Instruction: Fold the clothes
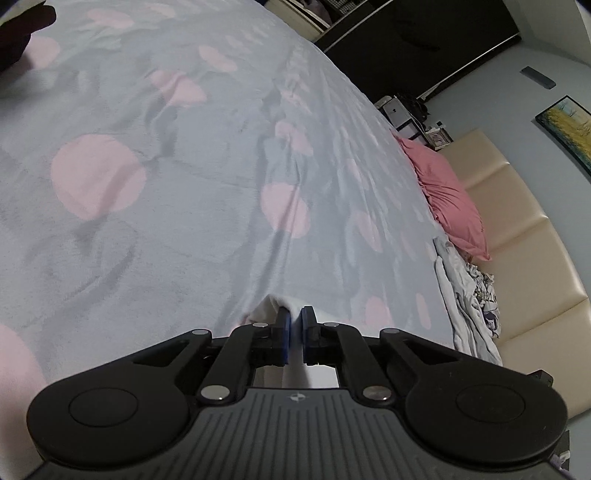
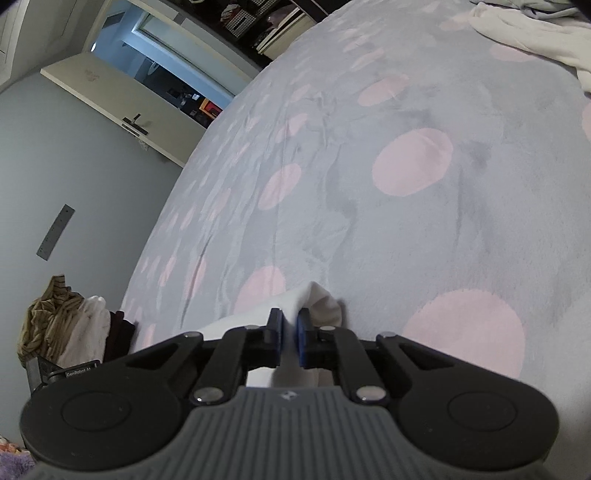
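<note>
Left gripper (image 1: 294,320) is pinched nearly closed on a bit of white cloth (image 1: 266,308), and the right gripper (image 2: 290,325) is doing the same on its own bit of the white cloth (image 2: 317,301). Both sets of blue pads have fabric bunched up right at the tips, with more of it running back underneath each tool. My read is that these are two corners or edges of one garment, held a little above the bed (image 1: 184,184) so it can be carried over and laid flat or folded across. Can't confirm it's a single piece though, since neither camera shows the span between the two grips.

Holding it by two points makes sense: the cloth hangs taut between them instead of crumpling.

What each view adds: the left one shows the headboard side, with a pink pillow (image 1: 448,195), a crumpled grey garment (image 1: 469,291) by the bed edge and a beige padded headboard (image 1: 524,236). The right one shows the opposite side, with a small pile of clothes (image 2: 70,325) off the bed edge, an open door (image 2: 122,96), and another white heap (image 2: 532,33) at the far end of the bed, likely waiting to be folded.
</note>
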### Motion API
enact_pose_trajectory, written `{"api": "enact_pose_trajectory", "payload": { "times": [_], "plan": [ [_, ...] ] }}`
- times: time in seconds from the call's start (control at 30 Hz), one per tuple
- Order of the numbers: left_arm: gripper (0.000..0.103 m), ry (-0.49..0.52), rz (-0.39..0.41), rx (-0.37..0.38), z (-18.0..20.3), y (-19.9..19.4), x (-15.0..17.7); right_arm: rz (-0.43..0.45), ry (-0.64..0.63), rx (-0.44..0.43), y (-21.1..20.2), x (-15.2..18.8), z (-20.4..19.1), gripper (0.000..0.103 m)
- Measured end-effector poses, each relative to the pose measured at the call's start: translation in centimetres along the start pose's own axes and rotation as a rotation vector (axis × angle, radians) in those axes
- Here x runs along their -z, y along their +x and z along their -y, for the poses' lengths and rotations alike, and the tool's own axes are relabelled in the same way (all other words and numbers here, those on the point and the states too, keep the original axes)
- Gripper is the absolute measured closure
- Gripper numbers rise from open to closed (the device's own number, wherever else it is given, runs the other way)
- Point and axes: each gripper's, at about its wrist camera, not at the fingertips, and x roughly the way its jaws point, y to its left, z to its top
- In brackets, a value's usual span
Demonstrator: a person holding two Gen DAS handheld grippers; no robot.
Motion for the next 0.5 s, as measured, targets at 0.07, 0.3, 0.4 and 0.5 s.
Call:
{"api": "enact_pose_trajectory", "payload": {
  "times": [0.07, 0.3, 0.4, 0.5],
  "plan": [
    [0.095, 0.01, -0.004, -0.014, 0.0, 0.2, 0.1, -0.004, -0.001, 0.003, 0.0, 0.0, 0.0, 0.092],
    [0.071, -0.001, 0.025, -0.088, 0.1, -1.5, 0.8, 0.031, 0.039, 0.035, -2.3, 0.6, 0.6, 0.07],
    [0.071, 0.092, 0.071, -0.148, 1.6, -2.9, 1.5, 0.073, -0.031, 0.08, -4.1, 1.4, -0.6, 0.07],
    [0.071, 0.219, 0.115, -0.205, 3.8, -4.2, 2.5, 0.116, -0.18, 0.146, -5.7, 2.6, -3.1, 0.075]
  ]
}}
